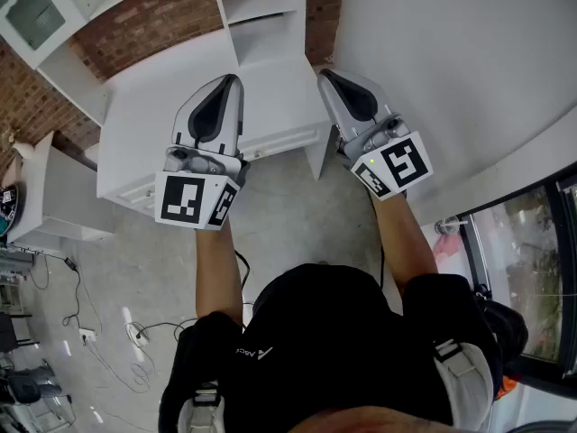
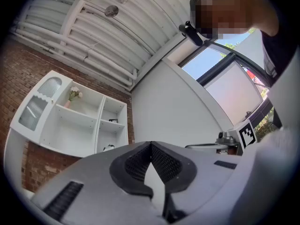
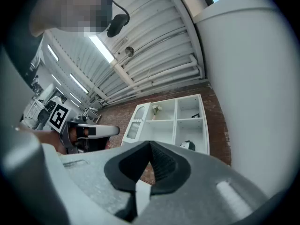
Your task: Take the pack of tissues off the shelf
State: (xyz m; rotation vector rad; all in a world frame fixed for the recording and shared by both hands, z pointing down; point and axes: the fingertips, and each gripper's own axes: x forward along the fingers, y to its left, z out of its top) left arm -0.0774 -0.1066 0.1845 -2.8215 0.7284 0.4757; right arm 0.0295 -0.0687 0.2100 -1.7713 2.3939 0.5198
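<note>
Nearest to me, my left tongs [image 2: 151, 145] are closed tip to tip, with nothing between the pads. My right tongs [image 3: 150, 145] are the same, closed and empty. Both point up and forward at the white shelf [image 3: 176, 118] on the brick wall [image 3: 218, 125], well apart from either tip.

I take the small dark-and-white item in the lower right compartment to be the pack of tissues [image 3: 187, 146]. It lies just right of the right tongs' line and left of the left tongs' line, so between the two. Neither hand is clearly nearer. Its long axis is too small to read.
</note>
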